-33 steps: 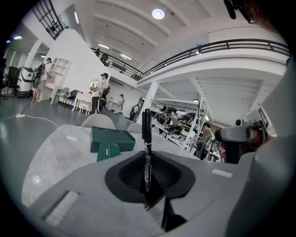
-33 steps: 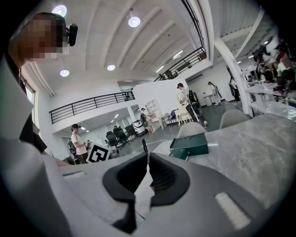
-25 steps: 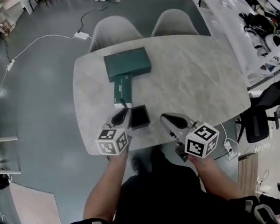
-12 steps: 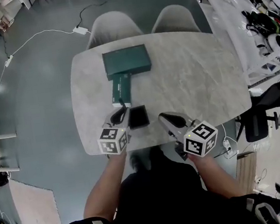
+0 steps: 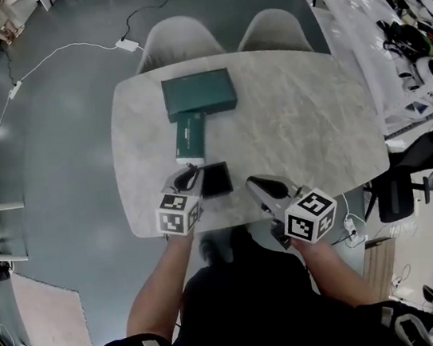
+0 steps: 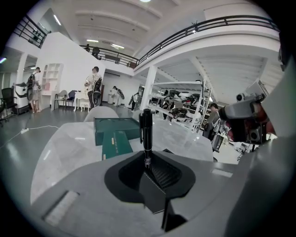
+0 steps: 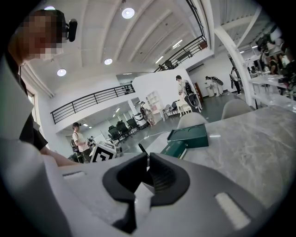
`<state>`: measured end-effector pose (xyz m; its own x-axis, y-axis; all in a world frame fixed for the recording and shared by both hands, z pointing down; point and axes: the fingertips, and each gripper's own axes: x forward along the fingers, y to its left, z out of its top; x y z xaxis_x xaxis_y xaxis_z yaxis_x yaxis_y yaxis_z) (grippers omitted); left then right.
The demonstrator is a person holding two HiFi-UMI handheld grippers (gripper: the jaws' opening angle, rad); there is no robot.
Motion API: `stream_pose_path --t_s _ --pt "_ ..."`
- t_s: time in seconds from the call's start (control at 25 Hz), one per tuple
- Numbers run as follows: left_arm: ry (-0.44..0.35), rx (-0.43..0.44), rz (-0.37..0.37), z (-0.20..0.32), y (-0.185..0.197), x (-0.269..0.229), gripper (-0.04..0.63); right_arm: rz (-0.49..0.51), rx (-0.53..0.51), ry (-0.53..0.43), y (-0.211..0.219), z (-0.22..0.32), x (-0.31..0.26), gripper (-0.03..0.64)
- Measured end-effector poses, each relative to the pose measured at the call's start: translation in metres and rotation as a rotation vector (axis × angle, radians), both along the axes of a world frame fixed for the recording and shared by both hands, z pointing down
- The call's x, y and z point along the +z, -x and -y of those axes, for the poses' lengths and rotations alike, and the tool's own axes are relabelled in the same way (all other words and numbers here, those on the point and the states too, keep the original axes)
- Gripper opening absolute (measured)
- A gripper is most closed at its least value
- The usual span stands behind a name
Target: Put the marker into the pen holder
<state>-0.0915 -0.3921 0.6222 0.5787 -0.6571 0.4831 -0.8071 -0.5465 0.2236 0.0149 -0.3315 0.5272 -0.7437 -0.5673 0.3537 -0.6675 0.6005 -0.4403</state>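
Note:
A black marker (image 6: 146,129) stands upright between the jaws of my left gripper (image 5: 188,177), which grip its lower end. The jaws are opening while the marker is still between them. The pen holder (image 5: 216,179), a black square box, sits on the table near its front edge, just right of the left gripper. My right gripper (image 5: 255,183) hovers over the front edge to the right of the holder. Its jaws are together with nothing in them. The marker (image 7: 141,149) shows as a thin dark tip behind those jaws in the right gripper view.
A large dark green box (image 5: 199,94) lies at the back of the marble table (image 5: 298,124), with a narrow green box (image 5: 190,136) in front of it. Two grey chairs (image 5: 181,40) stand at the far side. Shelving lines the right.
The left gripper has edged slightly forward and to the right, closer to the pen holder, with the marker still in it. The right gripper has barely moved.

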Motion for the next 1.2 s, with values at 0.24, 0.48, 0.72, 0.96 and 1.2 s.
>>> stream_pose_path --t_s 0.24,0.48,0.72,0.96,1.2 --pt "0.04 0.037 0.029 -0.002 0.0 0.01 0.058 0.001 0.003 0.005 0.001 -0.001 0.001 0.017" --pt "0.041 0.061 0.058 -0.002 -0.001 0.012 0.06 0.0 0.004 0.011 0.0 -0.003 0.004 0.017" --pt "0.056 0.08 0.076 -0.002 0.0 0.011 0.084 0.002 0.003 0.019 -0.001 -0.008 0.004 0.017" --pt "0.053 0.102 0.091 -0.002 -0.001 0.011 0.087 0.006 0.001 0.028 -0.001 -0.011 0.007 0.017" --pt "0.029 0.178 0.194 0.0 -0.007 0.018 0.086 0.012 0.004 0.036 -0.002 -0.011 0.008 0.017"
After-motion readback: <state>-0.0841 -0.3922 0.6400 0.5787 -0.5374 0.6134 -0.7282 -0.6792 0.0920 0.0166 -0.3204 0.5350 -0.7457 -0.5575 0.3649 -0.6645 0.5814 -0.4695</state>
